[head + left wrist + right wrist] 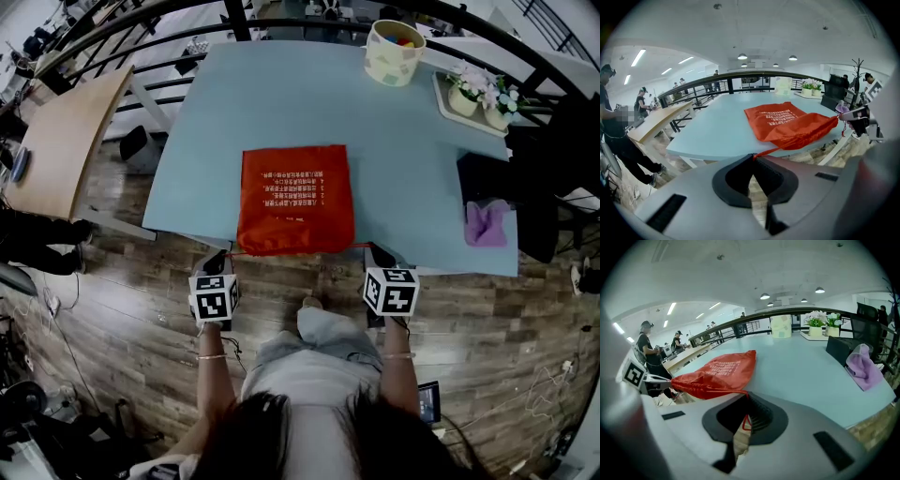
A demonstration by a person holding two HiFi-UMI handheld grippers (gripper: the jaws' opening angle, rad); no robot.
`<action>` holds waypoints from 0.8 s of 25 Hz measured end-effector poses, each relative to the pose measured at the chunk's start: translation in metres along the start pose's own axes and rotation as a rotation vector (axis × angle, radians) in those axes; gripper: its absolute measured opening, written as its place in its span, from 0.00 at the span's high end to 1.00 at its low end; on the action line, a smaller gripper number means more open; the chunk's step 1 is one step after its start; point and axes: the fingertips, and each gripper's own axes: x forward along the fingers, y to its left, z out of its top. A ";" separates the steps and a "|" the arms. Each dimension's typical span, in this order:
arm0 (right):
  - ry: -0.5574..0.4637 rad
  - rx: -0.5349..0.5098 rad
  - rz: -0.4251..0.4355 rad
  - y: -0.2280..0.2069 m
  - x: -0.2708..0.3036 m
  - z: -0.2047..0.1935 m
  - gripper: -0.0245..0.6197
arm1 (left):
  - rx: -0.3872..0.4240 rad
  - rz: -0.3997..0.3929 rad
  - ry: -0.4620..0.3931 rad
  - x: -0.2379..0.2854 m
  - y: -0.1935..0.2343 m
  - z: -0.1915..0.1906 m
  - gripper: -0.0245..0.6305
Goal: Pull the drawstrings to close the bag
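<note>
A red drawstring bag (296,198) with white print lies on the pale blue table (403,141), its gathered mouth at the near edge. My left gripper (217,265) is shut on the left drawstring (765,152), which runs taut from the bag's mouth (797,137) into the jaws (753,158). My right gripper (377,260) is shut on the right drawstring (745,394); a small loop of red cord (746,423) hangs behind the pinch. Both cords stretch sideways from the puckered mouth (701,385).
A patterned tub (394,52) and a tray of flower pots (478,94) stand at the table's far right. A black box (487,178) and purple cloth (487,223) lie at the right edge. A wooden table (66,141) stands left. People stand far left (614,126).
</note>
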 end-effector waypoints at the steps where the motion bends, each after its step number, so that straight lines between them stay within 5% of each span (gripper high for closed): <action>1: -0.002 0.003 -0.001 -0.001 -0.001 0.001 0.93 | 0.000 0.000 -0.002 -0.001 0.000 0.001 0.94; 20: -0.046 0.132 -0.007 -0.017 -0.017 0.004 0.93 | -0.011 0.023 -0.024 -0.012 0.009 0.008 0.94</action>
